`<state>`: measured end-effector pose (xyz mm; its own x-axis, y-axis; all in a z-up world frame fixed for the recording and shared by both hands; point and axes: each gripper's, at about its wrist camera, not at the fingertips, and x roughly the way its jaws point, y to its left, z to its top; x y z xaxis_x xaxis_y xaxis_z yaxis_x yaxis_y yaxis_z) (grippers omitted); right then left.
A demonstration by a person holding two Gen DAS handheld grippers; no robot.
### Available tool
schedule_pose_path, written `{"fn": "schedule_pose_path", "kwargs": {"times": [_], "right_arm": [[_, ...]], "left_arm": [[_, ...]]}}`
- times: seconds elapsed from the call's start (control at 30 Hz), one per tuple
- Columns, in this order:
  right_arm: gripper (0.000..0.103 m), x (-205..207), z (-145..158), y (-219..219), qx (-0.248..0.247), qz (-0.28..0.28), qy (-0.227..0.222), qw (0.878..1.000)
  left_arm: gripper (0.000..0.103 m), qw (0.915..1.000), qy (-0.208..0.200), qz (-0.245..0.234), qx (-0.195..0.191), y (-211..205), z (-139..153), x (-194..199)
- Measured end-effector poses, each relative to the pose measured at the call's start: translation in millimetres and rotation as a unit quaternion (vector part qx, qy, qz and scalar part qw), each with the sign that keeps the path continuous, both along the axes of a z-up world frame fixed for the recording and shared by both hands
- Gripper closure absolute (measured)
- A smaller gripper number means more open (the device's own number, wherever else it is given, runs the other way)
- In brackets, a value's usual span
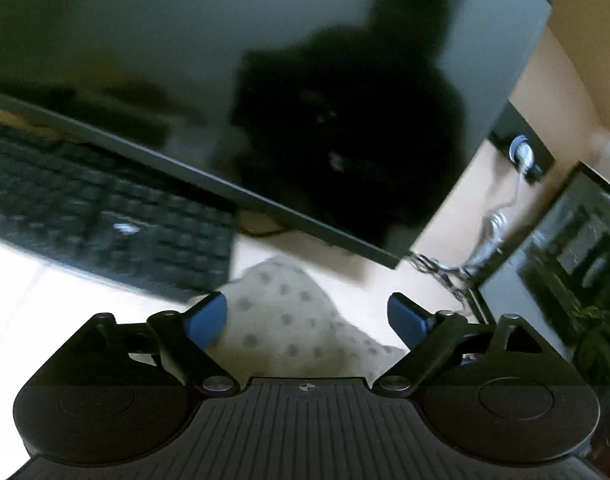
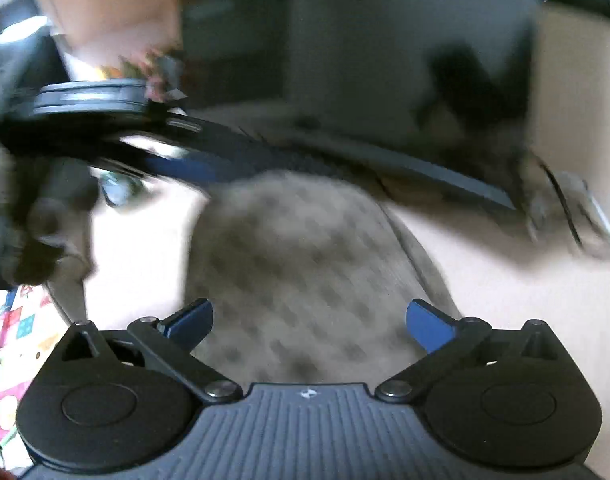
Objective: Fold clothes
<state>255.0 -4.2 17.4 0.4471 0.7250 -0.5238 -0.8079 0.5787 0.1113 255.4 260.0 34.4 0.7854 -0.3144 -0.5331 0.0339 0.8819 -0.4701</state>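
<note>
In the left wrist view, the left tool (image 1: 307,316) sits at the bottom centre of the frame with its two blue pads spread well apart and nothing pinched between them. Beyond the gap lies the garment (image 1: 293,320), a pale cloth with grey dots, spread on the light bench (image 1: 45,292). Its rounded far edge reaches toward the middle of the frame, just beside the lower right corner of a dark keyboard (image 1: 105,216) at centre left. A large dark monitor (image 1: 265,80) fills the upper half, tilted across the picture. At right, a bundle of cables (image 1: 493,236) runs down past the monitor's corner.

In the right wrist view, which is heavily blurred, the right tool (image 2: 309,322) also shows its blue pads wide apart, clear of the cloth. The same dotted garment (image 2: 305,264) fills the centre of the frame, lying on the bench (image 2: 525,300) and stretching up to the monitor's lower edge (image 2: 425,168). The left tool (image 2: 105,108) appears at upper left, above the garment's far left edge. A colourful patterned cloth (image 2: 13,332) shows at the lower left corner.
</note>
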Motion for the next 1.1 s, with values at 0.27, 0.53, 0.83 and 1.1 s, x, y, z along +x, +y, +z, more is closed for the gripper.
{"fn": "schedule_pose_path", "kwargs": {"times": [0.27,0.53,0.83,1.1], "right_arm": [[0.0,3.6,-53.7,75.4,-0.083,0.006,0.046,0.995],[0.0,-19.6,-8.6,40.6,-0.055,-0.109,0.093,0.988],[0.0,-56.0,6.3,-59.0,-0.024,-0.124,0.054,0.99],[0.0,-74.0,-20.1,-107.3,-0.027,-0.109,0.037,0.993]], "left_arm": [[0.011,0.9962,0.086,-0.002,0.014,9.1,-72.3,46.8],[0.005,0.9964,0.044,0.063,0.035,10.0,-36.3,-15.7],[0.0,0.9705,0.027,0.201,0.131,-103.9,-4.3,-152.2],[0.0,0.9307,0.029,0.305,0.2,-199.4,-20.2,-190.2]]}}
